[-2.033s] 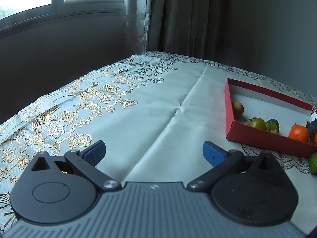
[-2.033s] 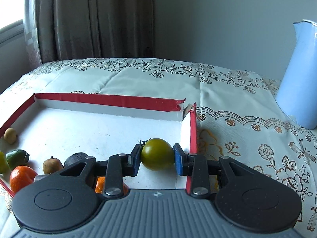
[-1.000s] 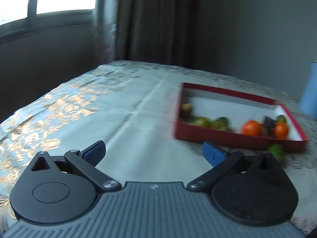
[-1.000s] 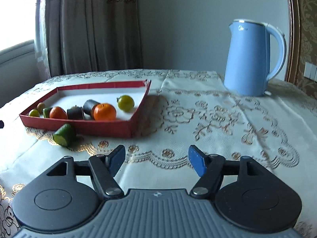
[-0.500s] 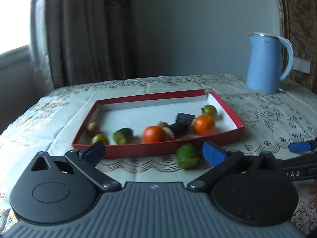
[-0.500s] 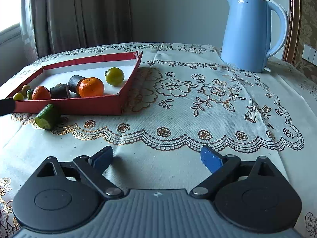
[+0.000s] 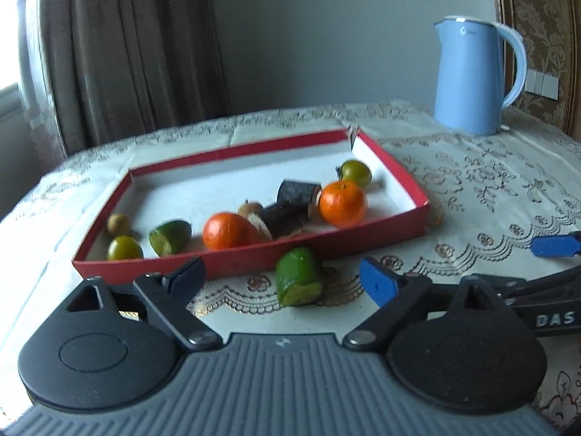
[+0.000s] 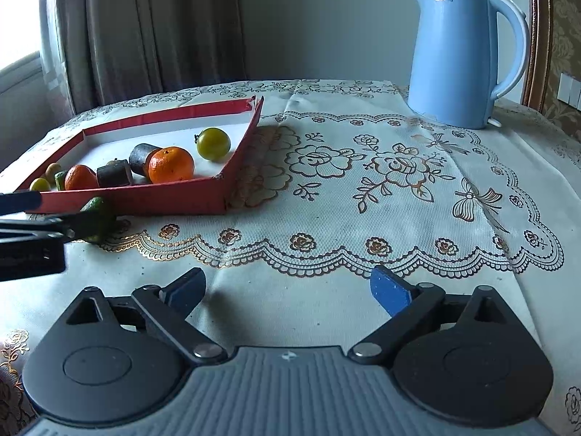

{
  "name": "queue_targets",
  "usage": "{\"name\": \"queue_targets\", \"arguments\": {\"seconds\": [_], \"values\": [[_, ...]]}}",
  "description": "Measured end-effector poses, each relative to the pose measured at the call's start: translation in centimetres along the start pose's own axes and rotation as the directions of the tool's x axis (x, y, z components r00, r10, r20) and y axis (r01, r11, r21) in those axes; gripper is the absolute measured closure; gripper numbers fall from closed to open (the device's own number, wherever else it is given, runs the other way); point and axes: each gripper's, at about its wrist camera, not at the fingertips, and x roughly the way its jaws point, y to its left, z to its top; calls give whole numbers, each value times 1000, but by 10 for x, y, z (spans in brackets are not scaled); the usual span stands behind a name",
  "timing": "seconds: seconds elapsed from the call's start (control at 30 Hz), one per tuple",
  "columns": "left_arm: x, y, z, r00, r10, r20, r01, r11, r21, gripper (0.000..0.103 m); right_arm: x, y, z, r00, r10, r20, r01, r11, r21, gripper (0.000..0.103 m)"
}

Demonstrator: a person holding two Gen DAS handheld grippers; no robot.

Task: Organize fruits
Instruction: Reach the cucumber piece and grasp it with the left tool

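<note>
A shallow red box (image 7: 399, 178) (image 8: 250, 134) with a white floor holds two oranges (image 7: 343, 202) (image 7: 227, 230), green round fruits (image 7: 356, 172), dark cylinders (image 7: 297, 192) and small brown fruits. A cut green piece (image 7: 297, 276) (image 8: 95, 218) lies on the cloth outside the box's near wall. My left gripper (image 7: 283, 278) is open with the green piece between its fingers, apart from both. My right gripper (image 8: 288, 289) is open and empty over bare cloth, to the right of the box.
A light blue kettle (image 7: 472, 72) (image 8: 461, 54) stands at the back right of the table. A patterned tablecloth (image 8: 381, 189) covers the table. Curtains (image 7: 120, 47) hang behind. The right gripper's blue fingertip (image 7: 552, 245) shows at the left view's right edge.
The left gripper has swung right from empty cloth and closed in on the green piece. The right gripper let go of the green round fruit in the box and drew back, open.
</note>
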Motion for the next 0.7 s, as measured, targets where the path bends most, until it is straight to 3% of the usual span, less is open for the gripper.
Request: {"name": "queue_targets", "arguments": {"seconds": [0.17,0.4,0.7], "values": [[13,8,0,999,-24,-48,21,998,-55,24,0,-1,0,1000,4,1,-4,1000,3,4],[29,9,1,993,-62,-103,56,997,-61,54,0,-1,0,1000,9,2,-9,1000,5,4],[33,4,3,992,-81,-97,77,996,-41,62,-1,-1,0,1000,13,3,-13,1000,6,3]]}}
